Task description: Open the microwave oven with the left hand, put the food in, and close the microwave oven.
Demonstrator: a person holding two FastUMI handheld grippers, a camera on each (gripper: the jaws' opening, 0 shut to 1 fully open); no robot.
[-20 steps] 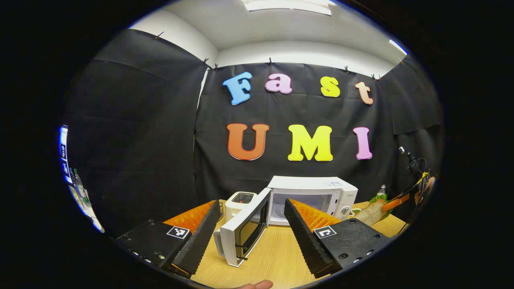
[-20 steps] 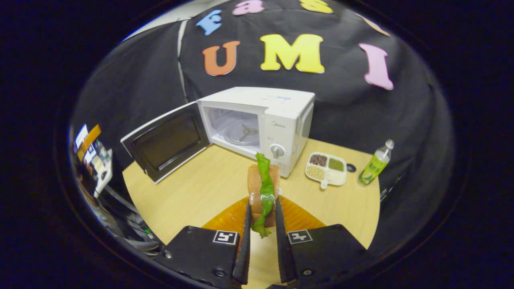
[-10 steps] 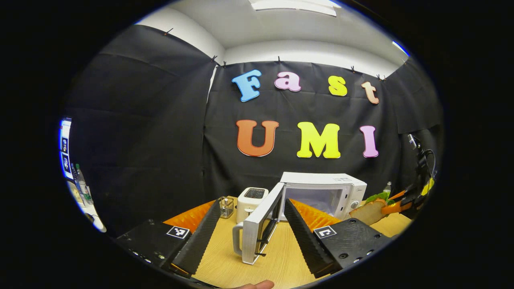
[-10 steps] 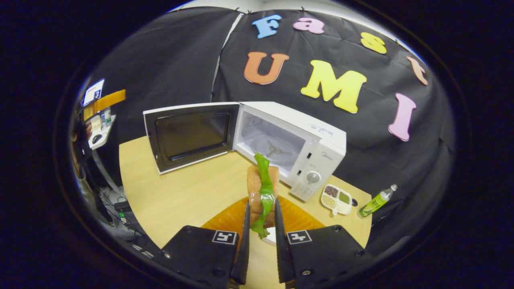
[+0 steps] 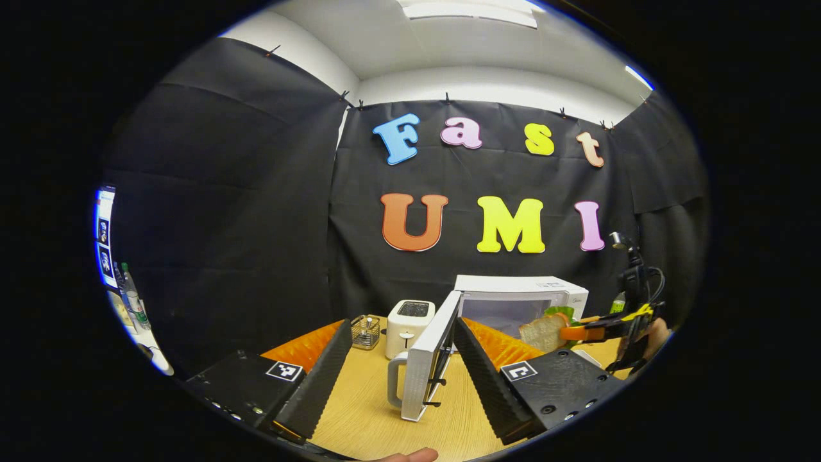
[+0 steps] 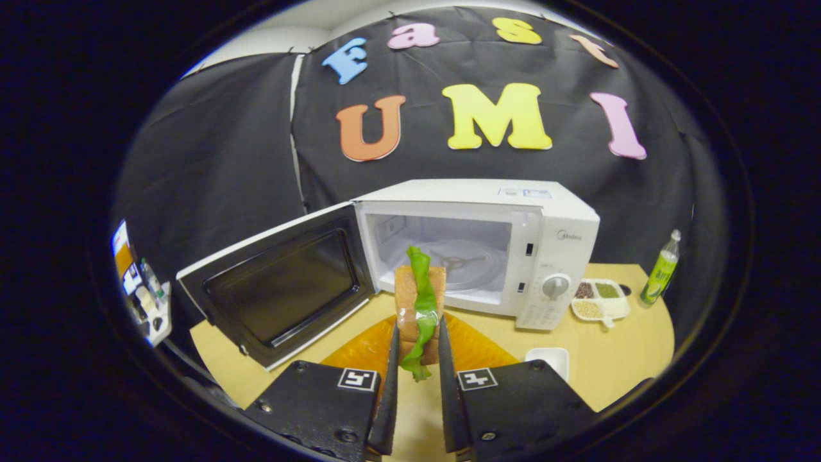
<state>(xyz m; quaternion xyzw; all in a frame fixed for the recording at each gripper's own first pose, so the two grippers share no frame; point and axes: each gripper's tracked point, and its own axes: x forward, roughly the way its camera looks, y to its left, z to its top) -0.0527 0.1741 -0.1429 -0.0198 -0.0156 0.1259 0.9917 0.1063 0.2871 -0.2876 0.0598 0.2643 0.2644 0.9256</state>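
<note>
The white microwave [image 6: 551,212] stands on the wooden table with its door [image 6: 276,282] swung wide to the left and its glass turntable [image 6: 465,253] showing. My right gripper [image 6: 415,340] is shut on a sandwich [image 6: 417,298], bread with green lettuce, held upright just before the oven's opening. In the left gripper view the microwave [image 5: 526,292] sits behind its door [image 5: 428,359], seen edge-on between the open fingers of my left gripper [image 5: 401,366], which holds nothing. There too, the right gripper [image 5: 593,332] carries the sandwich [image 5: 542,328] at the oven's mouth.
A white toaster [image 5: 407,324] and a small wire basket [image 5: 365,332] stand left of the door. Right of the microwave lie a divided dish of grains [image 6: 600,298], a green bottle [image 6: 660,269] and a small white tray [image 6: 548,360].
My right gripper has swung round to face the oven's opening and brought the sandwich closer to it. The left gripper has drifted slightly, the door now nearly edge-on to it.
</note>
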